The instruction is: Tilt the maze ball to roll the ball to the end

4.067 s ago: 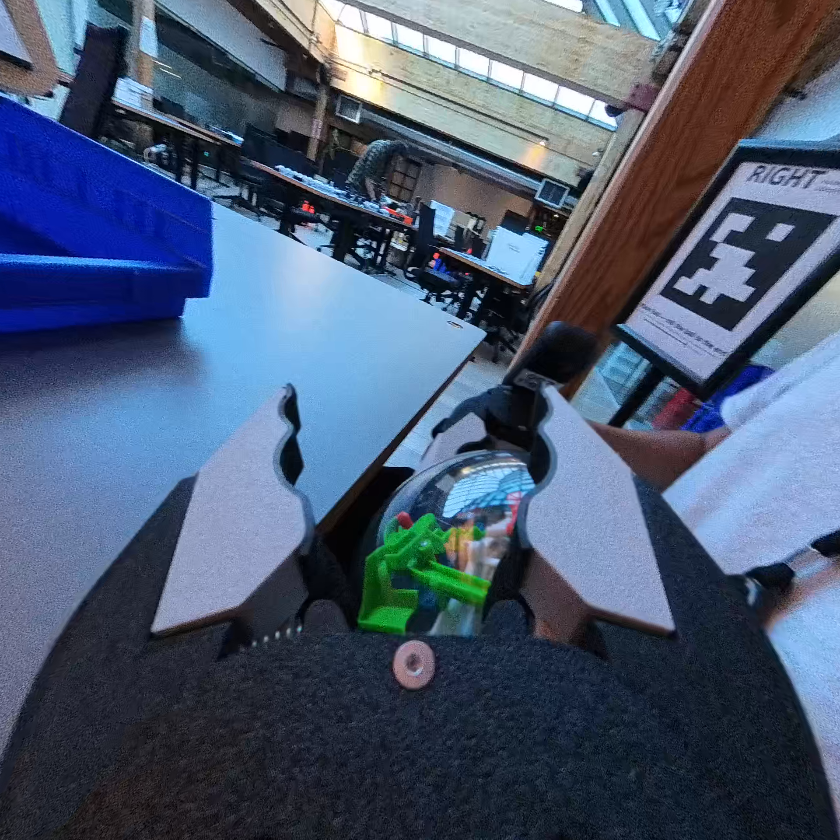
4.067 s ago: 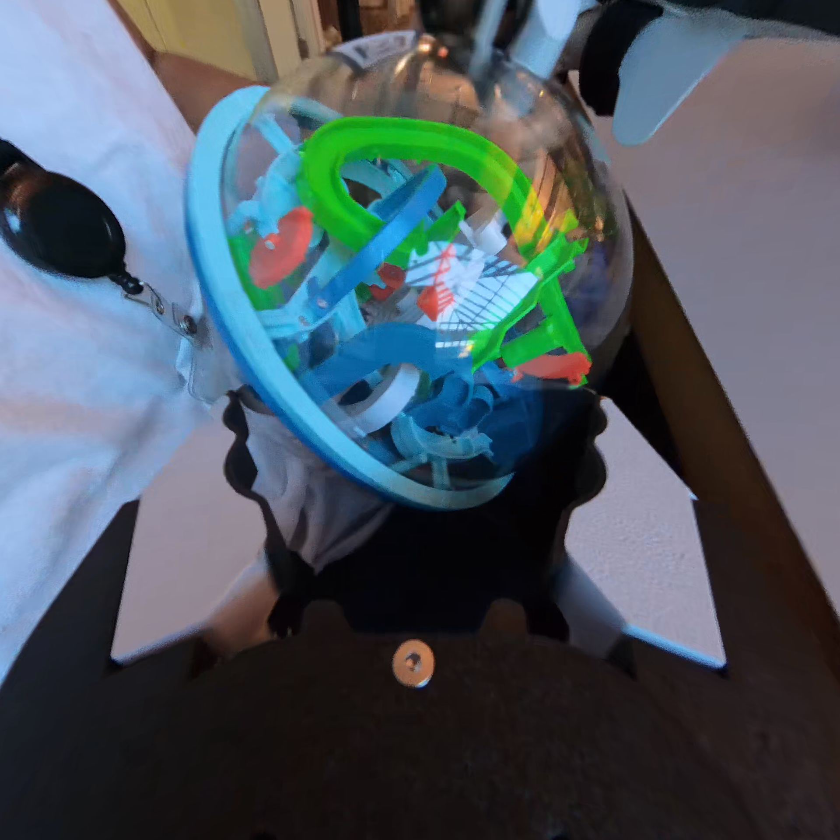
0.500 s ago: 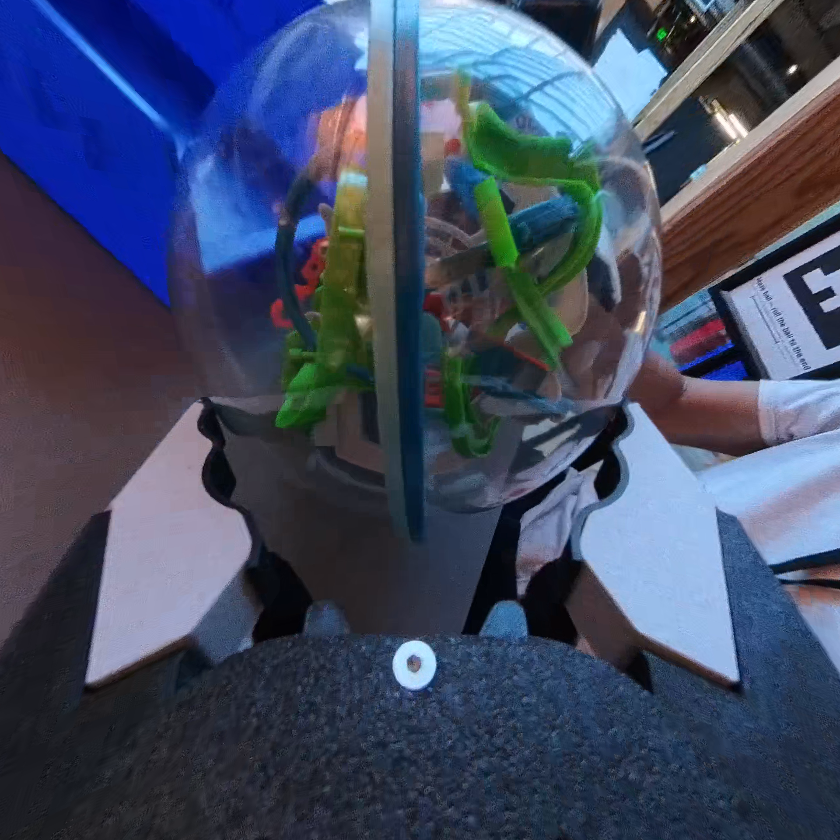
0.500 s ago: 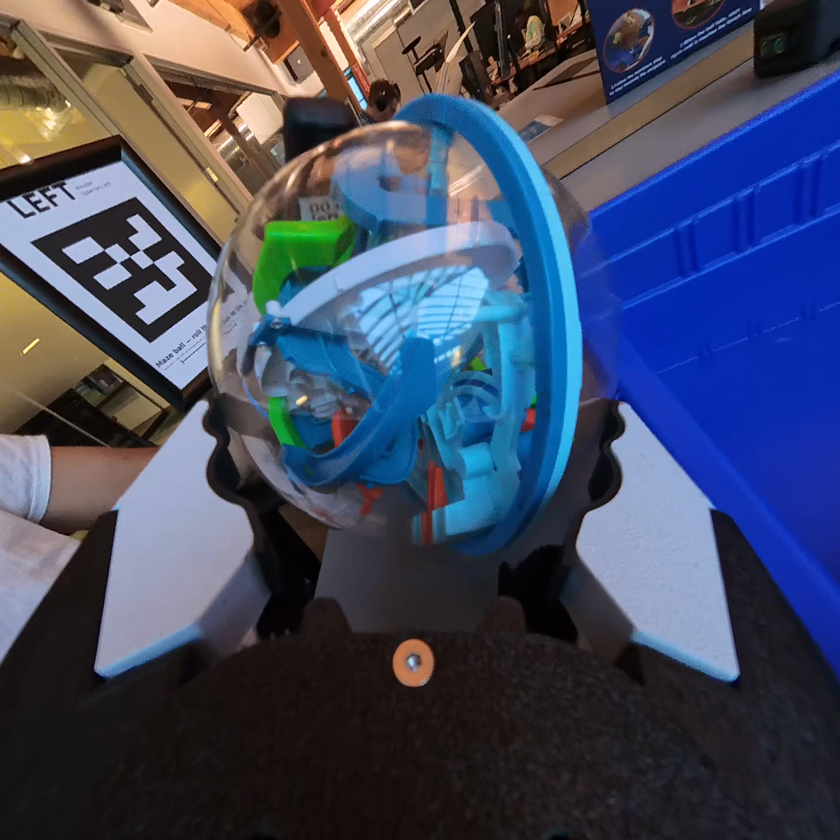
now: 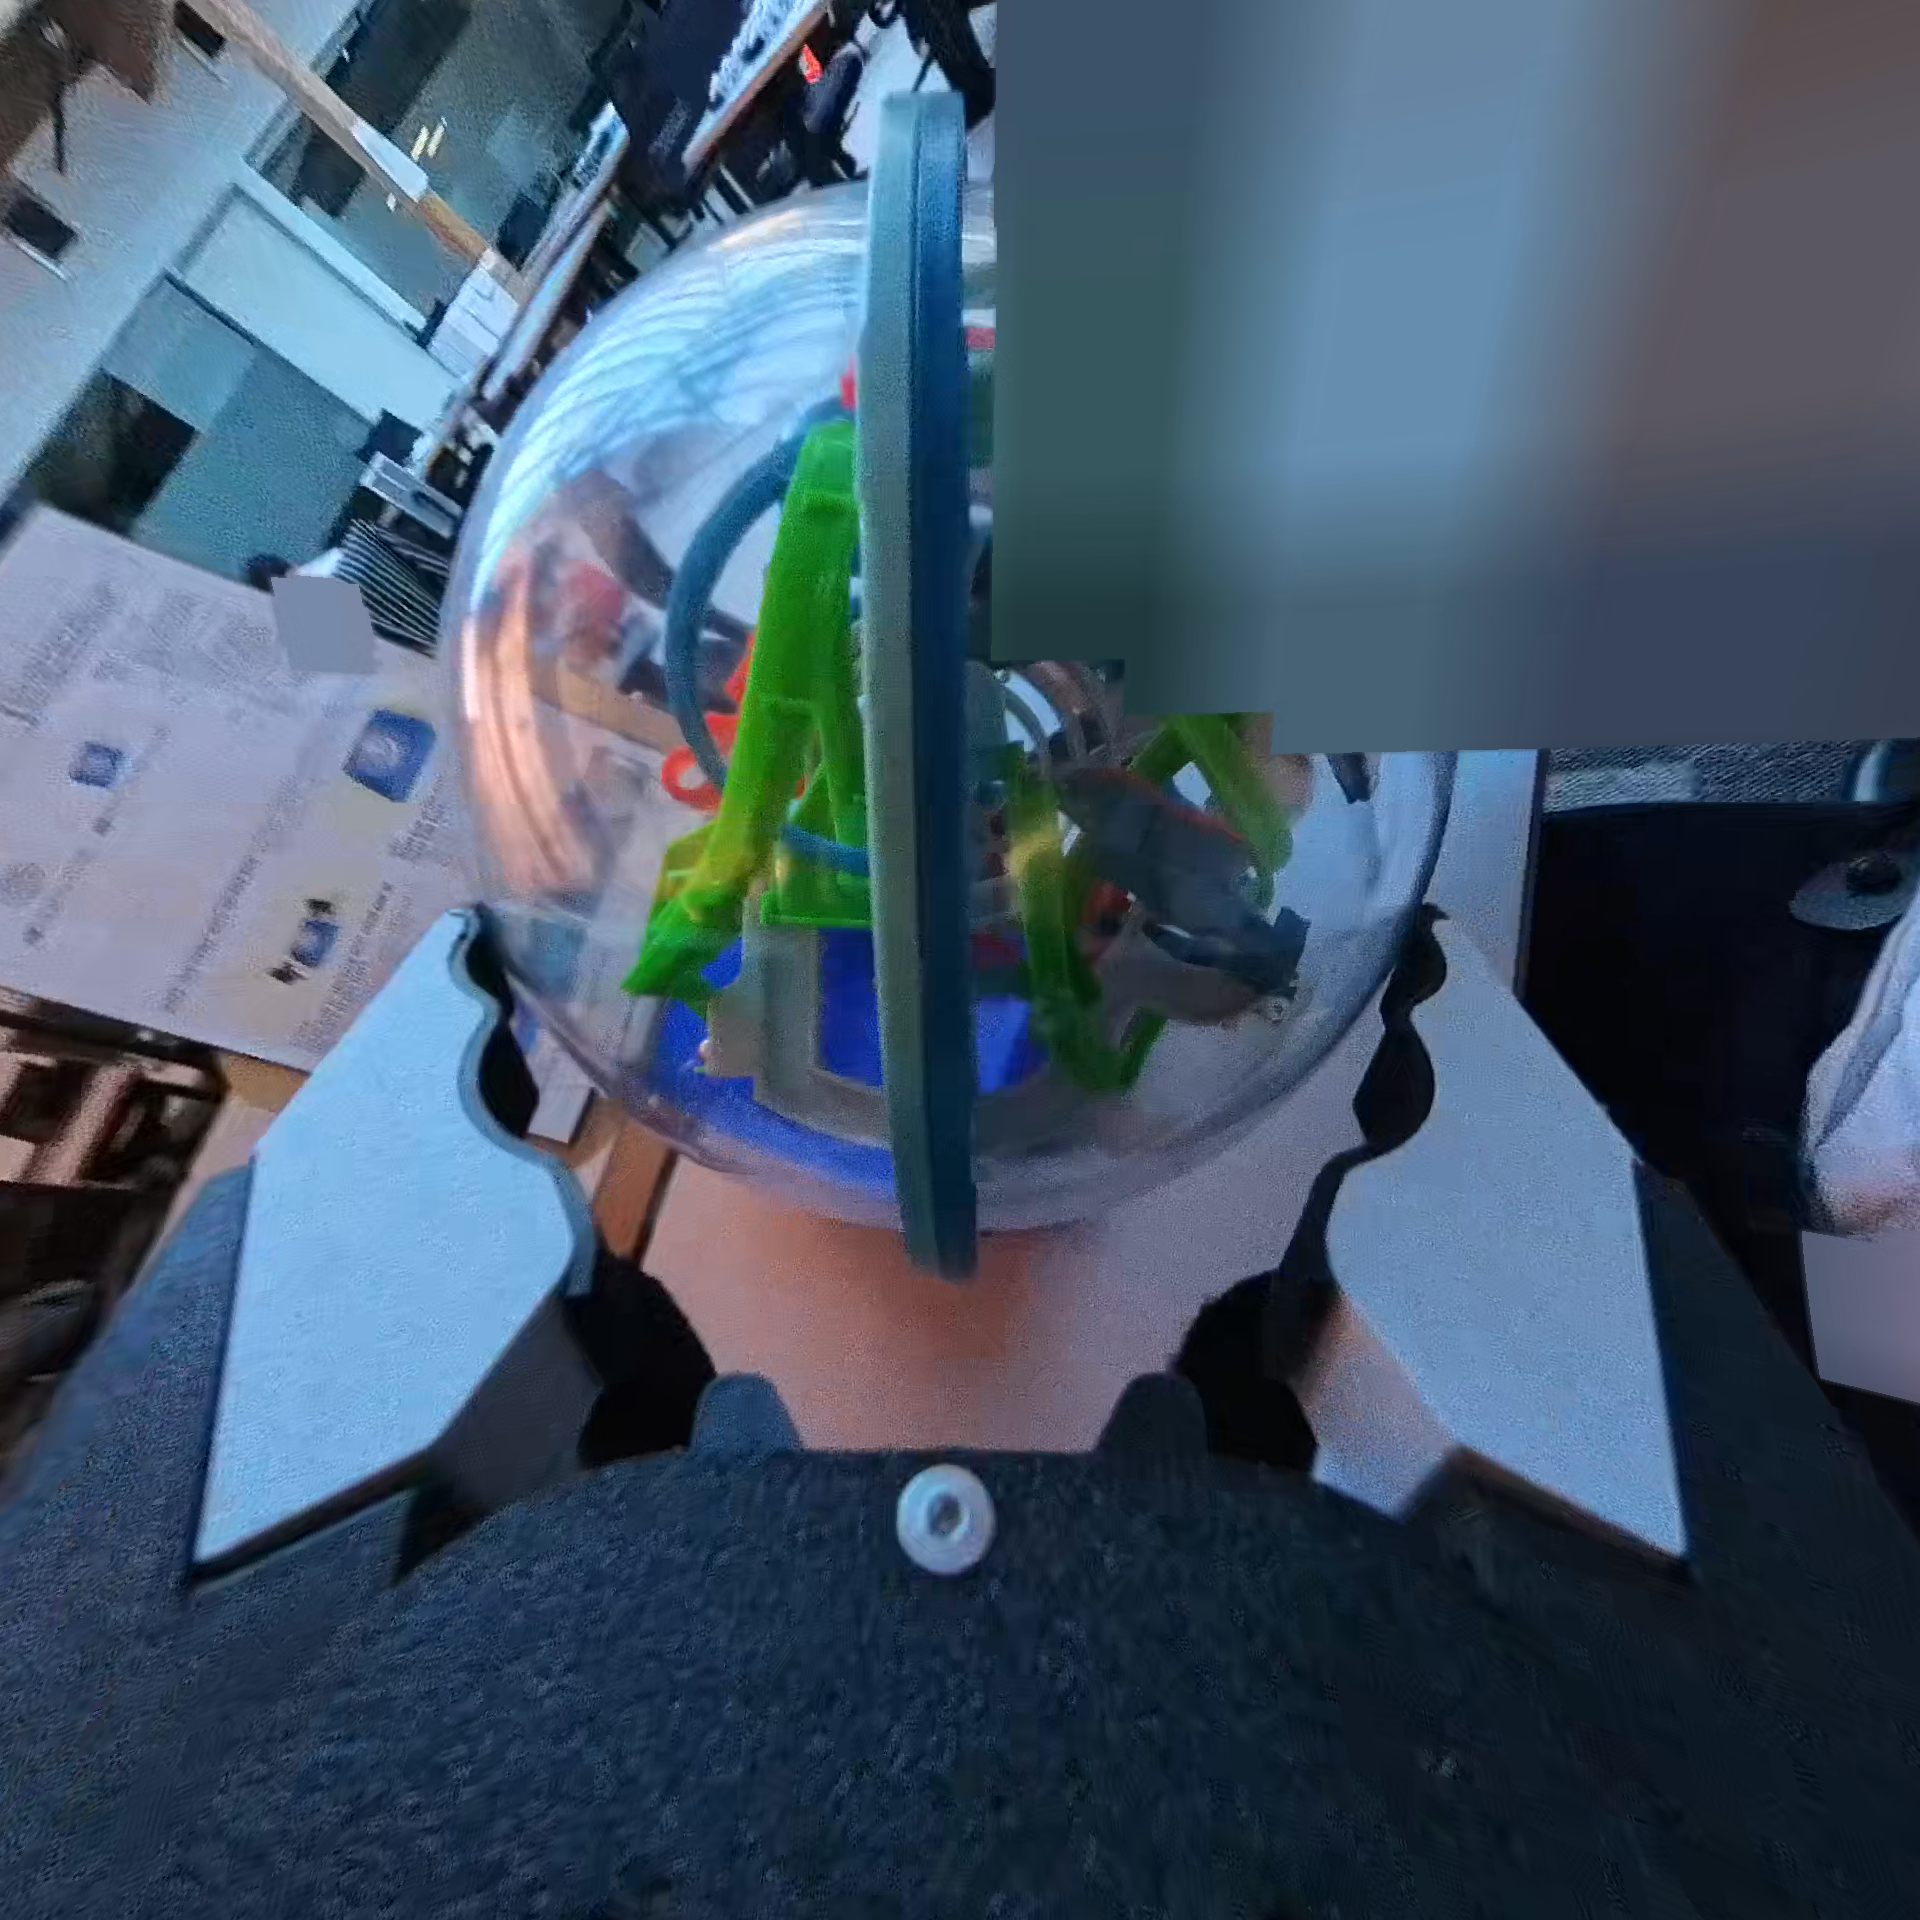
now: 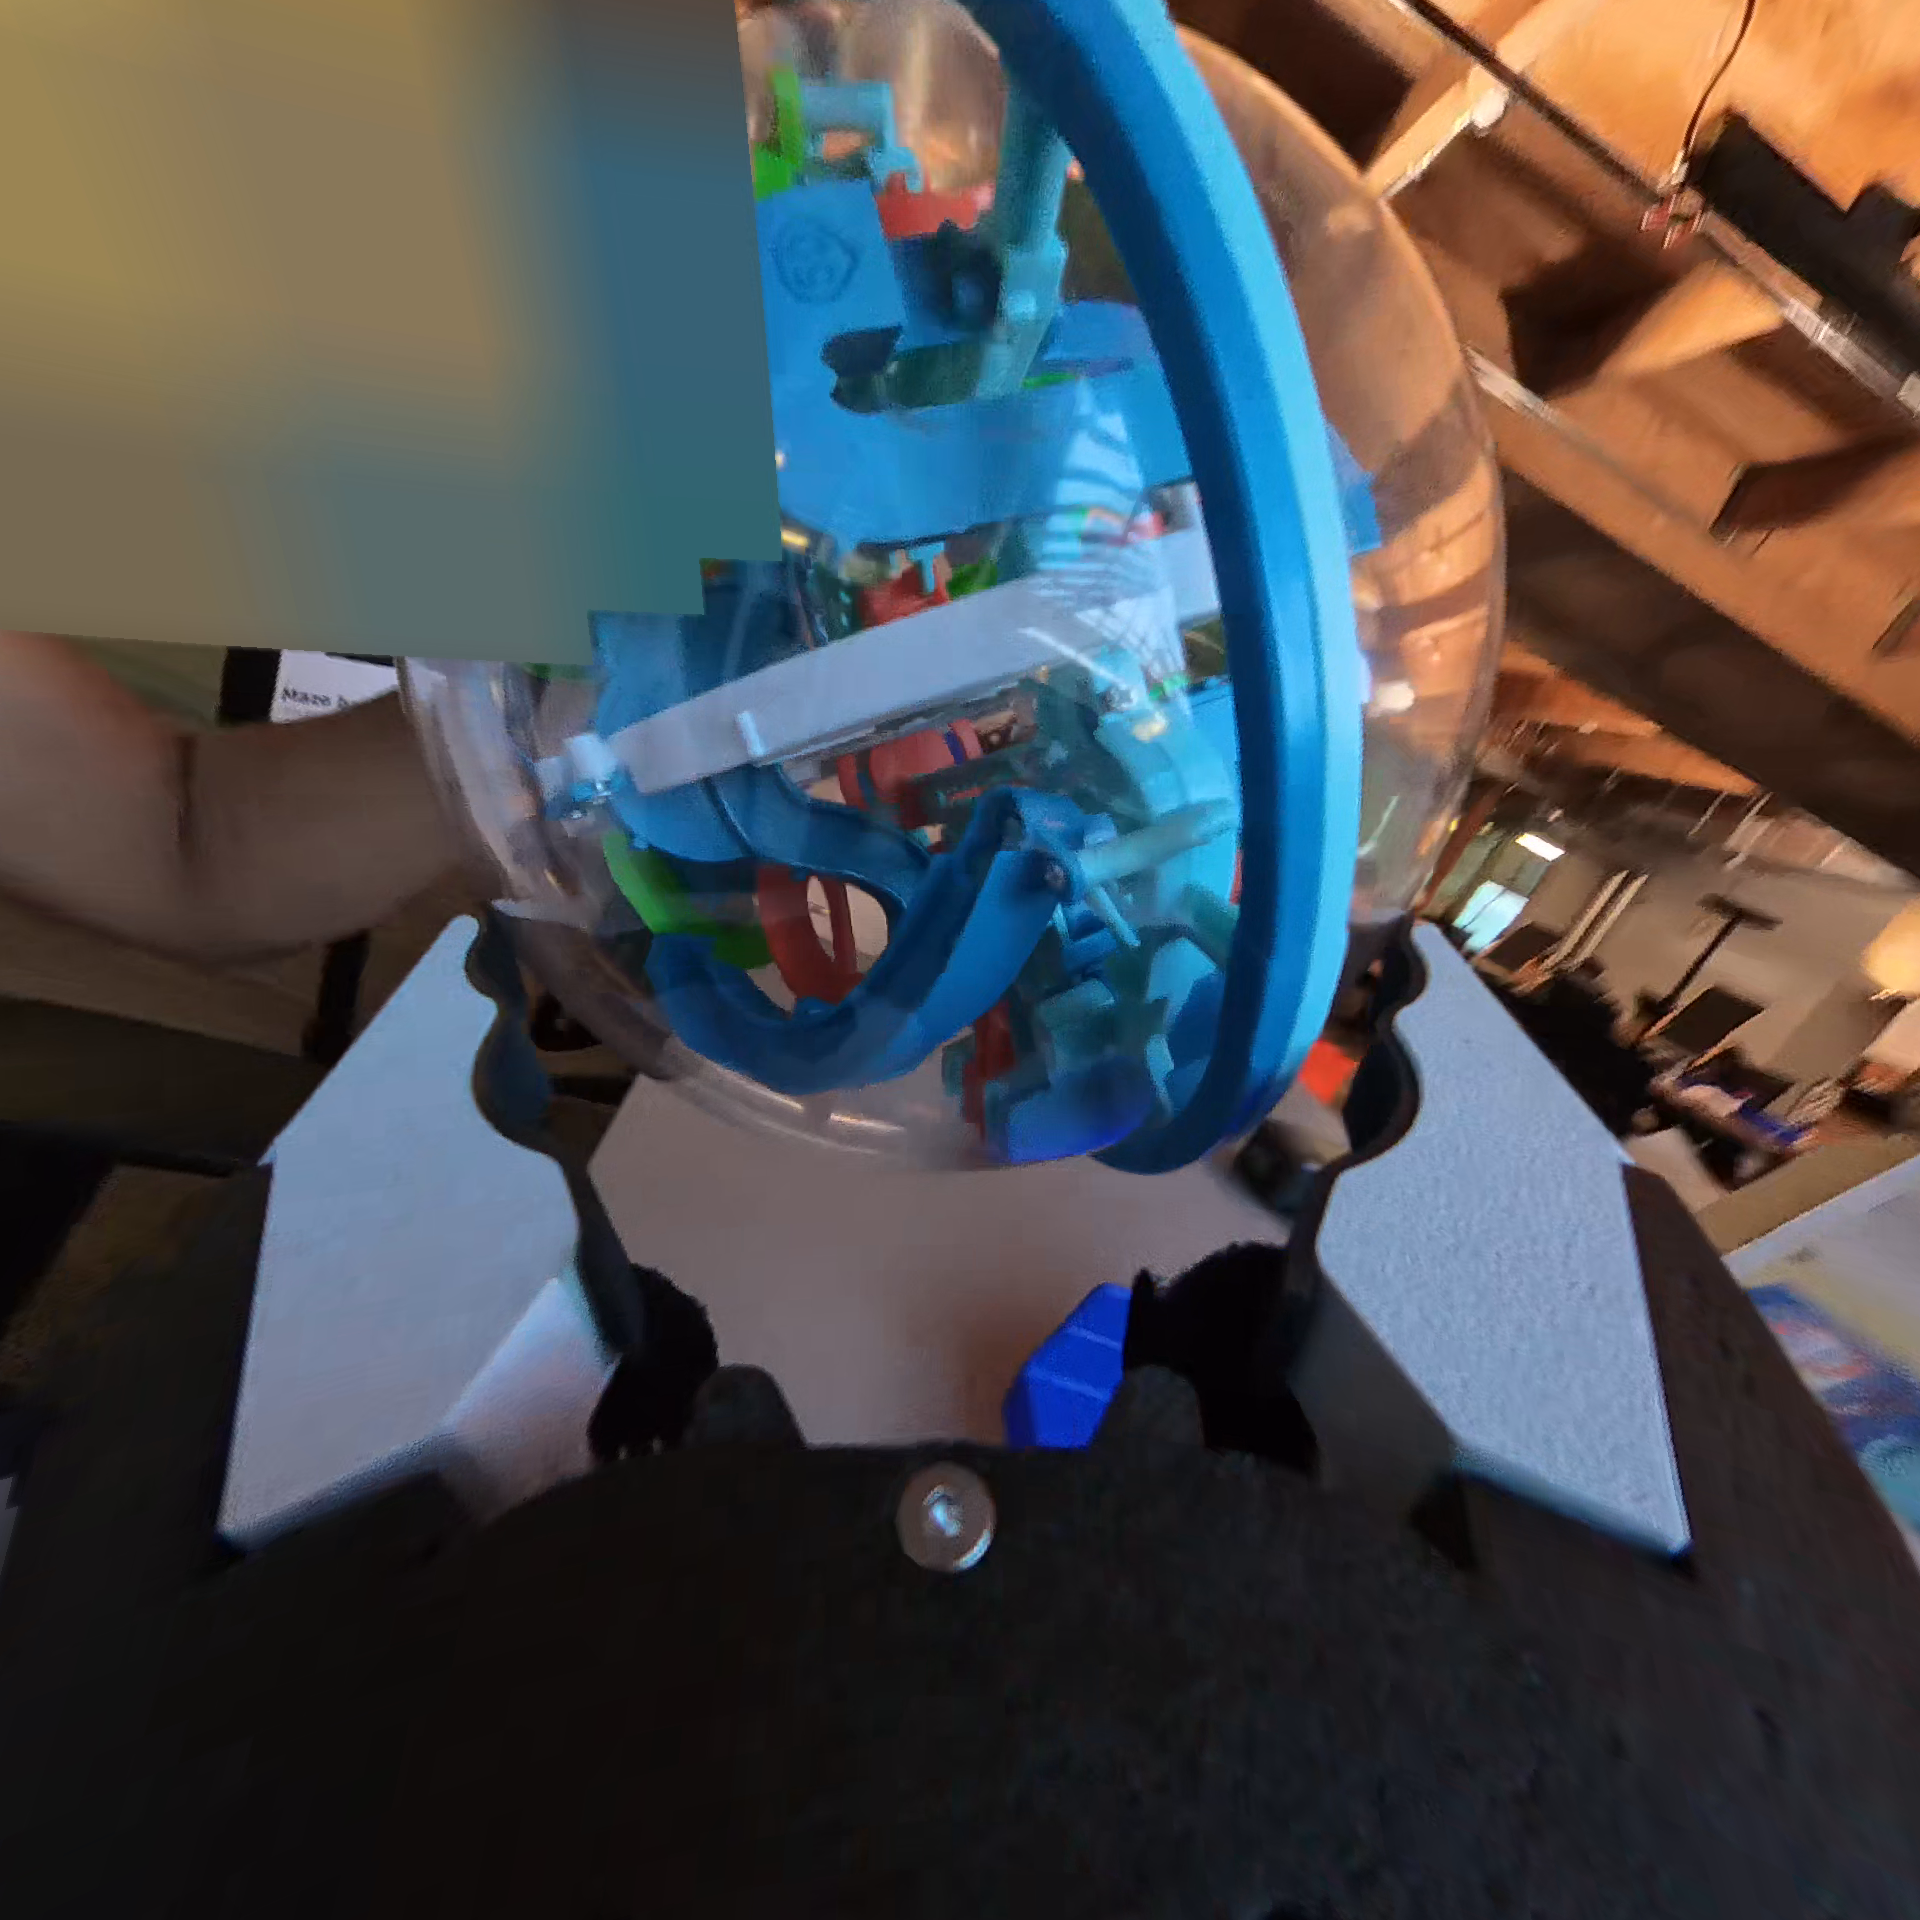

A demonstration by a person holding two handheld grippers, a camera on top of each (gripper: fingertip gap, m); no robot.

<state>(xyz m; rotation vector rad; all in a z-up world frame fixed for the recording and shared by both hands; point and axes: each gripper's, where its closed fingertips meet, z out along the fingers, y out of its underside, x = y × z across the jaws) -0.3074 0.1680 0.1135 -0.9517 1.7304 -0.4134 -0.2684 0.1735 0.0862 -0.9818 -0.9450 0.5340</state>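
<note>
The maze ball [image 5: 644, 727] is a clear sphere with a blue rim around its middle [image 5: 920, 623] and green, blue and red tracks inside. My left gripper [image 5: 945, 925] is shut on it, one finger on each side of the lower half. In the right wrist view the maze ball [image 6: 987, 790] sits the same way between the fingers of my right gripper [image 6: 940, 935], with the blue rim [image 6: 1278, 644] leaning to the right. Both grippers hold it up off the table. I cannot pick out the small ball inside. Blurred patches hide the upper part of the sphere.
A white poster board [image 5: 156, 790] stands at the left, with desks [image 5: 623, 156] far behind. A white sleeve [image 5: 1860, 1081] is at the right. In the right wrist view there are wooden ceiling beams [image 6: 1662, 436], an arm [image 6: 208, 821] and a blue bin corner [image 6: 1070, 1371].
Both grippers have swung with the maze ball still held. The left view turned from the blue bin to the room and poster board. The right view tipped up to the ceiling beams.
</note>
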